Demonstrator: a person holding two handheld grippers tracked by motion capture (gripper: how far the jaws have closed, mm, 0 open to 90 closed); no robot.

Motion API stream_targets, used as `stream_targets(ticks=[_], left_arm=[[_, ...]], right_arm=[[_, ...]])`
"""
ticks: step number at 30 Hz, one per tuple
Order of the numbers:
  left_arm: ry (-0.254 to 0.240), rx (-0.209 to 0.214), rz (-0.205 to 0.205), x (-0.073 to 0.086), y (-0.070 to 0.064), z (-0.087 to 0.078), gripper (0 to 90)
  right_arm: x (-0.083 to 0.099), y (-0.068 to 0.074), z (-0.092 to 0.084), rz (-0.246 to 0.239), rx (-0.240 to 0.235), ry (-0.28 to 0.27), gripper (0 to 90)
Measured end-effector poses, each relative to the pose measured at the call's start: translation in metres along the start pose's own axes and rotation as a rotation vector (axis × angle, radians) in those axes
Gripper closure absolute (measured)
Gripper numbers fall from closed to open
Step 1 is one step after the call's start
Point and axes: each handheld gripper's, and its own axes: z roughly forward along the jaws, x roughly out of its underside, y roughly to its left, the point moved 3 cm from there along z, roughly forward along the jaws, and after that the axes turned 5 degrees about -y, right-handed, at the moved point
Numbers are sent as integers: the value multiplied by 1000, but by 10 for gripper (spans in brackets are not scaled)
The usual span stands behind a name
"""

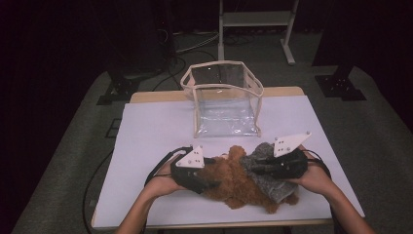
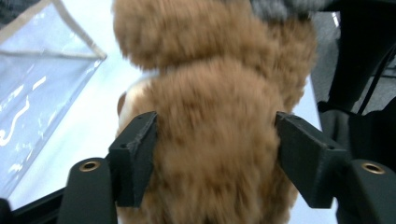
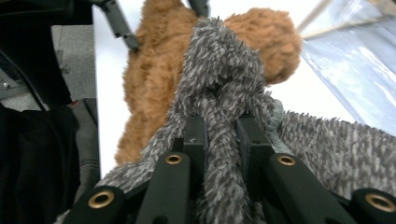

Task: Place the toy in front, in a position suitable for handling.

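brown plush toy [image 2: 210, 130] between left gripper [image 2: 215, 140], grey cloth [image 3: 224, 140] pinched.

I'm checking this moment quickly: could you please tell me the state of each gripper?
Left gripper: open, jaws either side of the brown plush toy.
Right gripper: closed on the grey fuzzy cloth.

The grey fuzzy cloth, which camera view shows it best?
The right gripper view: the grey fuzzy cloth is close, pinched in the tool. The high view shows it small on the brown plush; the left gripper view catches just an edge.
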Motion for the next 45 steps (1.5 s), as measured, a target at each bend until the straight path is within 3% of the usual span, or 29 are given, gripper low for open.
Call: stream_targets(ticks=[3, 7, 13, 18, 19, 23, 27, 35, 38, 40, 41, 45], left_arm=[[25, 15, 28, -3, -3, 4, 392], [44, 33, 7, 0, -2, 8, 456], [38, 35, 4, 2, -5, 8, 458], [37, 30, -4, 3, -6, 7, 452], [39, 27, -2, 2, -7, 7, 451], [37, 28, -7, 3, -8, 7, 443], [21, 28, -23, 5, -8, 6, 433], [10, 25, -22, 7, -9, 5, 420], [13, 18, -19, 6, -10, 6, 407], [19, 12, -12, 5, -10, 6, 400], [21, 11, -12, 5, -11, 7, 398], [27, 9, -7, 4, -10, 8, 388]], right_arm=[[-3, 10, 6, -27, -15, 1, 757], [-4, 12, 5, -57, -7, 15, 756], [11, 0, -21, -5, 11, -4, 755], [22, -7, -44, 28, 57, -12, 755], [28, -13, -55, 48, 83, -11, 755], [39, -25, -70, 90, 118, -18, 755], [38, -30, -73, 99, 109, -25, 754], [22, -27, -57, 52, 64, -32, 753], [26, -30, -57, 66, 63, -28, 753], [33, -37, -64, 91, 79, -21, 753], [42, -42, -73, 126, 97, -22, 754], [43, -42, -79, 135, 102, -26, 753]])
